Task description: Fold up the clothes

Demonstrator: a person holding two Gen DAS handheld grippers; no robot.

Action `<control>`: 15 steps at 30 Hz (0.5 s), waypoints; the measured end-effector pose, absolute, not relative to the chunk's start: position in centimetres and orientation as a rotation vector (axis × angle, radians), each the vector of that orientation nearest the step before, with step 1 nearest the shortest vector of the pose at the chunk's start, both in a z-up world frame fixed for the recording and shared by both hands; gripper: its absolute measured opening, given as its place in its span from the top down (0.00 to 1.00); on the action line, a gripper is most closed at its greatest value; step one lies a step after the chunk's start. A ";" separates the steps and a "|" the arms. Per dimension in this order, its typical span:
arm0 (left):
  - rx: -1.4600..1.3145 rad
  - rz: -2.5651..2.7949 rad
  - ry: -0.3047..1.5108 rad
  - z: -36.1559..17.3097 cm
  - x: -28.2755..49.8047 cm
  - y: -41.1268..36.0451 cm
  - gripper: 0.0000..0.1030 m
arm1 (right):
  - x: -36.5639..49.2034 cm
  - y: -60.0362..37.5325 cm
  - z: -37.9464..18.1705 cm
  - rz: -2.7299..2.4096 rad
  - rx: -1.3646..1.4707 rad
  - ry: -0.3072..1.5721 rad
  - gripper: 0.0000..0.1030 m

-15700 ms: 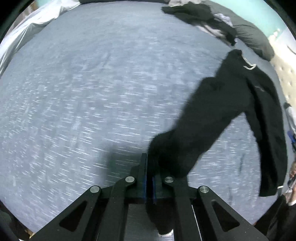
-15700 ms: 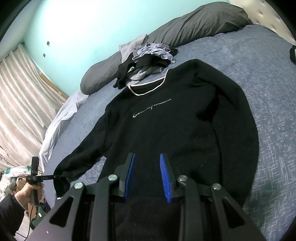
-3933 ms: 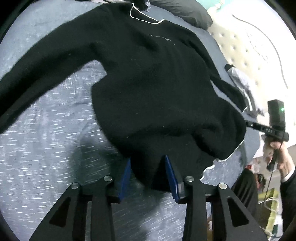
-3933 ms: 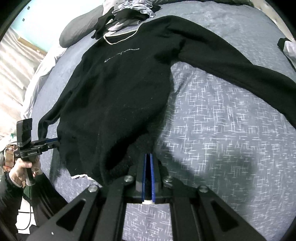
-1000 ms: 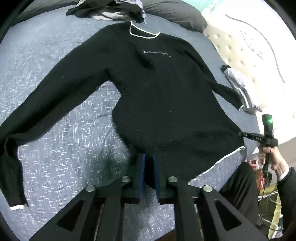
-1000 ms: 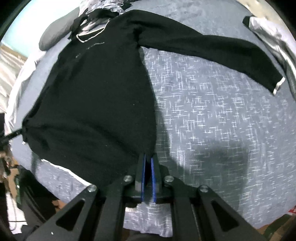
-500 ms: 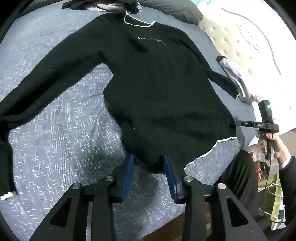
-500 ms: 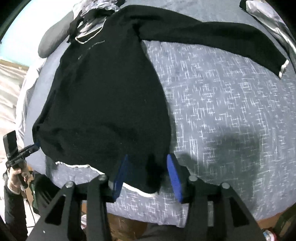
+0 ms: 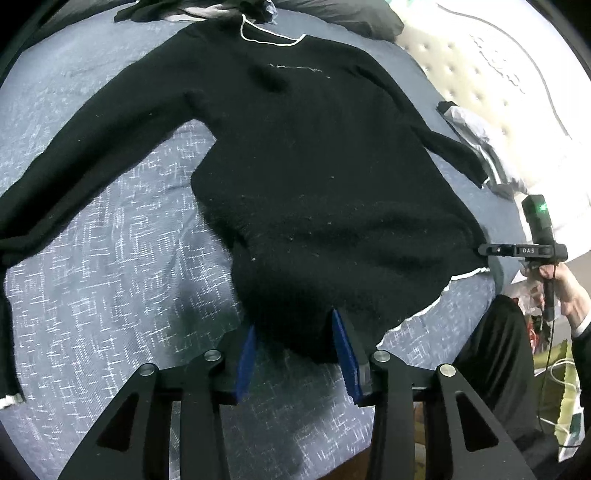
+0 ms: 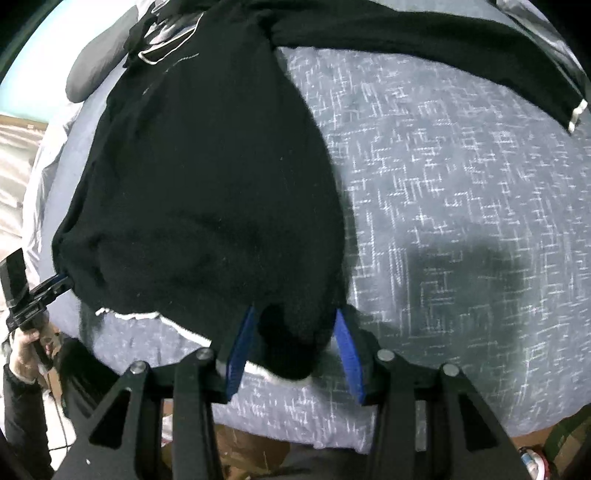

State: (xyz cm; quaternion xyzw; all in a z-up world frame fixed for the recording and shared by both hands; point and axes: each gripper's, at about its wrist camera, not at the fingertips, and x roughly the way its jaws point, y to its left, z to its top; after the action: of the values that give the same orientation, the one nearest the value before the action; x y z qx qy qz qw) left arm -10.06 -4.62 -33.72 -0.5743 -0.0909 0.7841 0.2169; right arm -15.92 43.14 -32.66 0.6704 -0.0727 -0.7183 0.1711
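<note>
A black sweater (image 9: pixel 314 166) with a white-edged neck and hem lies face up and spread flat on the blue-grey patterned bed cover (image 9: pixel 110 295), sleeves out to both sides. My left gripper (image 9: pixel 295 350) stands open over one bottom corner of the hem; the cloth bunches loosely between the blue pads (image 9: pixel 245 354). My right gripper (image 10: pixel 293 350) is open over the other bottom corner of the sweater (image 10: pixel 207 184), and a dark fold with white trim lies between its pads (image 10: pixel 347 350). Each wrist view shows the other gripper at the far hem corner.
A heap of clothes (image 9: pixel 207 7) and a grey pillow (image 9: pixel 351 14) lie at the bed's far end. A folded grey garment (image 9: pixel 476 136) sits by the tufted headboard (image 9: pixel 461 74). The bed's near edge runs just under both grippers, with the person's dark trousers (image 9: pixel 495 350) beside it.
Both grippers were shut on the hem corners a second ago and now stand open. Both have sunk closer to the bed, and the hem rests on the cover.
</note>
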 end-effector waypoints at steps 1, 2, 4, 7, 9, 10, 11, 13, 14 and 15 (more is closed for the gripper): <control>-1.591 2.173 -0.247 -33.8 -10.1 -4.5 0.59 | -15.9 43.0 -32.7 -2.043 1.901 -0.205 0.56; -1.592 2.174 -0.243 -33.9 -10.2 -4.4 0.60 | -16.0 42.8 -32.8 -2.037 1.900 -0.198 0.56; -1.583 2.173 -0.228 -33.8 -10.2 -4.2 0.69 | -15.9 42.3 -32.8 -2.037 1.894 -0.159 0.68; -1.564 2.172 -0.202 -33.3 -10.2 -3.7 0.90 | -15.8 41.8 -32.6 -2.039 1.876 -0.117 0.87; -1.549 2.168 -0.190 -32.7 -10.0 -3.5 0.91 | -15.7 41.6 -32.3 -2.046 1.855 -0.106 0.92; -1.541 2.166 -0.184 -32.2 -10.0 -3.4 0.92 | -15.7 41.6 -32.0 -2.051 1.839 -0.104 0.94; -1.532 2.167 -0.178 -31.7 -9.9 -3.4 0.93 | -15.6 41.6 -31.6 -2.056 1.824 -0.102 0.94; -1.512 2.169 -0.167 -30.4 -9.6 -3.3 0.93 | -15.4 41.6 -30.6 -2.064 1.796 -0.095 0.94; -1.504 2.170 -0.167 -29.8 -9.4 -3.4 0.93 | -15.3 41.6 -30.1 -2.068 1.782 -0.091 0.94; -1.500 2.171 -0.174 -29.1 -9.3 -3.5 0.93 | -15.2 41.7 -29.5 -2.071 1.768 -0.087 0.94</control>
State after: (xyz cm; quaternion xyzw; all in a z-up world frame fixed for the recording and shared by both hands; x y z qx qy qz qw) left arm -9.33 -3.46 -29.11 -0.5497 -0.0638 0.7957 0.2463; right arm -15.19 41.67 -29.54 0.6350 -0.0311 -0.7435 0.2071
